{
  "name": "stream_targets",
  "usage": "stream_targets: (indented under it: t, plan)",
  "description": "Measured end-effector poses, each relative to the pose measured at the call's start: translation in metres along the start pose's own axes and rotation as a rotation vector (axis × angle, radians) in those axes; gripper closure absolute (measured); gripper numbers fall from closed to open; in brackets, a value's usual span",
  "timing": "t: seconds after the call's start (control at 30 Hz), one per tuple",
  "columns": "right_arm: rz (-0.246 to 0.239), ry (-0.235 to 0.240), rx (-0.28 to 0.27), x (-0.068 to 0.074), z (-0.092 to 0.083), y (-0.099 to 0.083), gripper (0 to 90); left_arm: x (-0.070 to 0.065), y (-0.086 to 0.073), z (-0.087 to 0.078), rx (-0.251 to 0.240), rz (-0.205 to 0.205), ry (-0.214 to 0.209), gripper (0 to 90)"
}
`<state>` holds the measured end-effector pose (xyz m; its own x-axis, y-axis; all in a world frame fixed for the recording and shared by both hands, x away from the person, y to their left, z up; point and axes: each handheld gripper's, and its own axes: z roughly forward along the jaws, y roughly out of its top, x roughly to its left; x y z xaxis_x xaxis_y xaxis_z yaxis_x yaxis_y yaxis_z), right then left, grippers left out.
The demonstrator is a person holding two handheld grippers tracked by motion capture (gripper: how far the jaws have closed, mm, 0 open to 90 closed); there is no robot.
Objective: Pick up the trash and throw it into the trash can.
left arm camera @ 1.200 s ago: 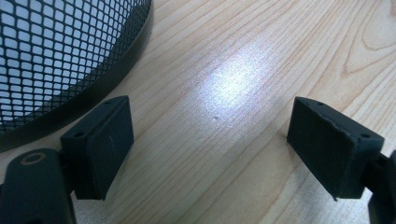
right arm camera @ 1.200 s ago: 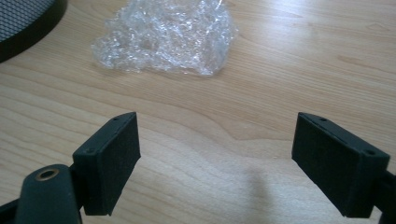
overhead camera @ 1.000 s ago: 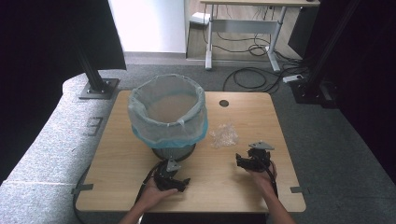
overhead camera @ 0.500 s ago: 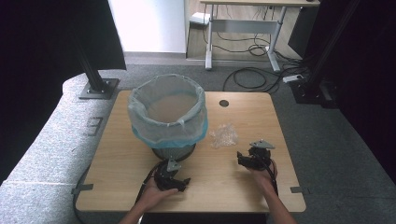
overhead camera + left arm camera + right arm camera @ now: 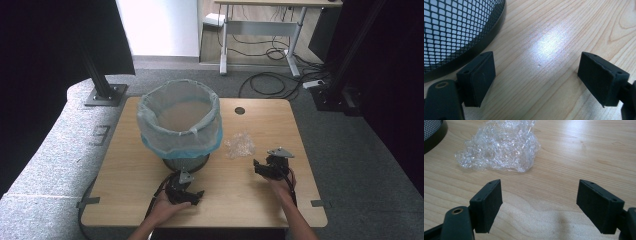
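Crumpled plastic wrap [image 5: 240, 146] sits on the table [image 5: 300, 200] just right of the lined mesh bin [image 5: 180, 125]. Right gripper [image 5: 549, 205], jaws spread and empty, has it just ahead, slightly left, nearer than the left gripper [image 5: 536, 82], also spread and empty.

Wrap [image 5: 239, 145] right of basket [image 5: 180, 122] (near)

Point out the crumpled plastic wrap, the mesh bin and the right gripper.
crumpled plastic wrap [image 5: 499, 147]: right gripper view, middle of the wad.
mesh bin [image 5: 186, 163]: high view, dark mesh base below the bag.
right gripper [image 5: 539, 205]: right gripper view, midway between its open fingers.
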<state>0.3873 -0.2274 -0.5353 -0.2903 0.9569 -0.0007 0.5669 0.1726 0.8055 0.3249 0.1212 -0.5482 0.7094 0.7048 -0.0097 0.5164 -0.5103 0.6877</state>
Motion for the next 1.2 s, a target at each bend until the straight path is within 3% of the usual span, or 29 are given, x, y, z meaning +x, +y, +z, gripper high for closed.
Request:
stream_targets:
  t: [0.7, 0.93, 1.2]
  plan:
    - [-0.005, 0.040, -0.013, 0.001, 0.020, 0.010, 22.5, -0.001, 0.000, 0.000, 0.001, -0.002, 0.002, 14.7]
    - [-0.045, 0.047, -0.029, 0.010, 0.028, 0.019, 28.5, 0.000, 0.000, 0.000, 0.002, -0.001, 0.002, 14.7]
    - [-0.040, 0.036, -0.017, 0.009, 0.041, 0.021, 33.1, 0.000, 0.000, 0.000, 0.002, -0.002, 0.002, 14.7]
